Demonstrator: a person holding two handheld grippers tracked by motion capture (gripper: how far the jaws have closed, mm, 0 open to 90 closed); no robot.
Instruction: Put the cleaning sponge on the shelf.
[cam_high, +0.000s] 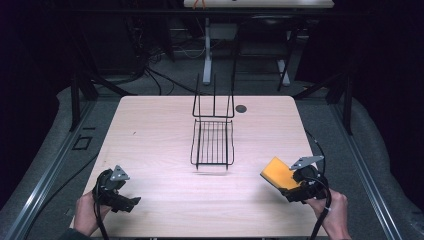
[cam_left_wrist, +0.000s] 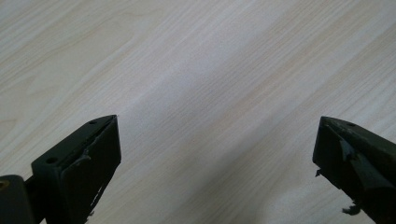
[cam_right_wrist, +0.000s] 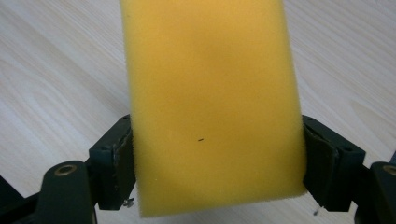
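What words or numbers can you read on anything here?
None can be read. The yellow sponge in the right tool is plain, with just a tiny dark speck. The wire rack, the wooden table and the left tool bear no writing.

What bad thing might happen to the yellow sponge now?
1. The sponge is soft and held only by its edges between the jaws of the right hand-held gripper, so it may bend or slip out.
2. If it goes to the wire rack, it might snag on the wires or tip the rack.
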